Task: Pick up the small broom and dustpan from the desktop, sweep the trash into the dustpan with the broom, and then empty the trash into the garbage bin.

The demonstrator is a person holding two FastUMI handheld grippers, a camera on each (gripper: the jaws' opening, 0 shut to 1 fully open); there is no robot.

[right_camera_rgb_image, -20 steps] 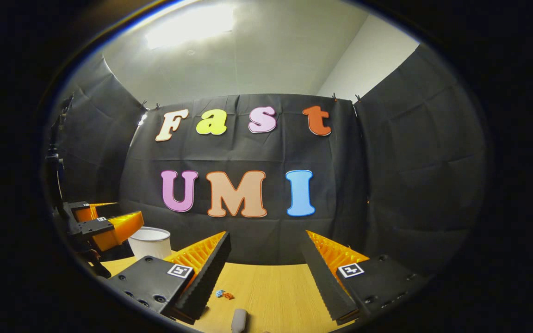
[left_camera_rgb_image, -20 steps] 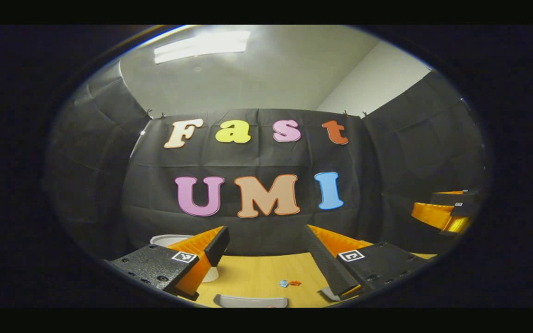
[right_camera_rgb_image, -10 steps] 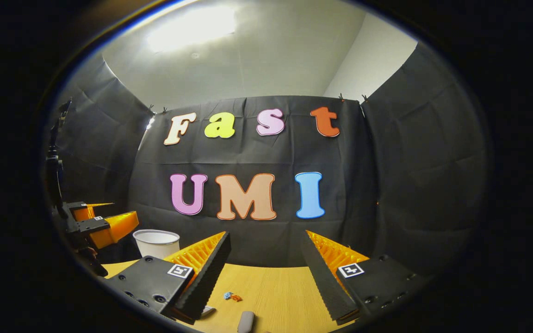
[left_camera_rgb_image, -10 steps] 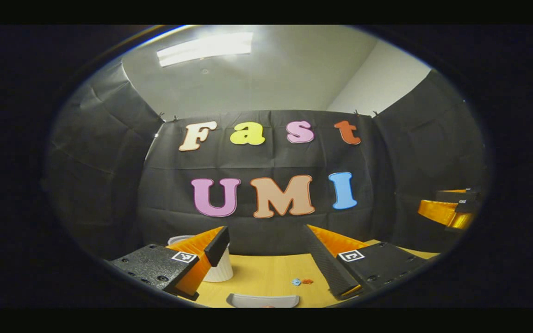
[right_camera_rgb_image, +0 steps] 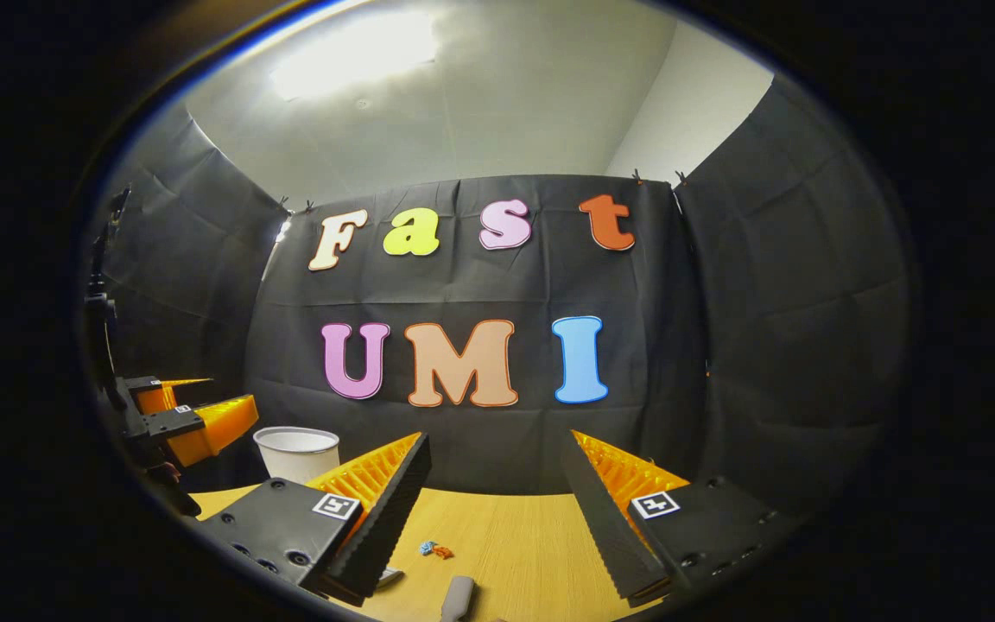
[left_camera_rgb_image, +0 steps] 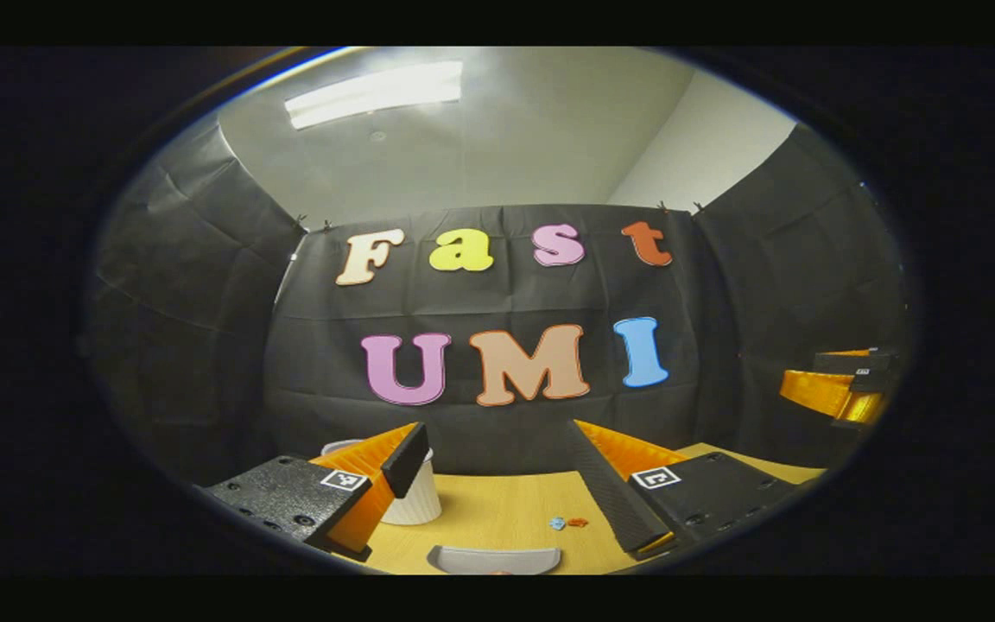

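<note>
In the left gripper view my left gripper (left_camera_rgb_image: 497,445) is open and holds nothing, hovering above the wooden desktop (left_camera_rgb_image: 480,505). Below it lies the grey dustpan (left_camera_rgb_image: 493,560), cut off by the view's lower edge. Small blue and orange trash bits (left_camera_rgb_image: 567,523) lie just beyond it. The white garbage bin (left_camera_rgb_image: 415,501) stands partly behind the left finger. In the right gripper view my right gripper (right_camera_rgb_image: 497,449) is open and empty too. A grey handle (right_camera_rgb_image: 459,596), probably the broom's, lies under it, with the trash bits (right_camera_rgb_image: 437,549) to its left and the bin (right_camera_rgb_image: 297,451) farther left.
The black cloth wall closes off the back and sides of the desktop (right_camera_rgb_image: 523,536). The right gripper (left_camera_rgb_image: 843,389) shows at the far right of the left gripper view, and the left gripper (right_camera_rgb_image: 191,419) at the far left of the right gripper view. Both are off the table.
Both views have swung slightly left, so the bin, the trash and the dustpan sit farther right in them. Both grippers stay open and empty.
</note>
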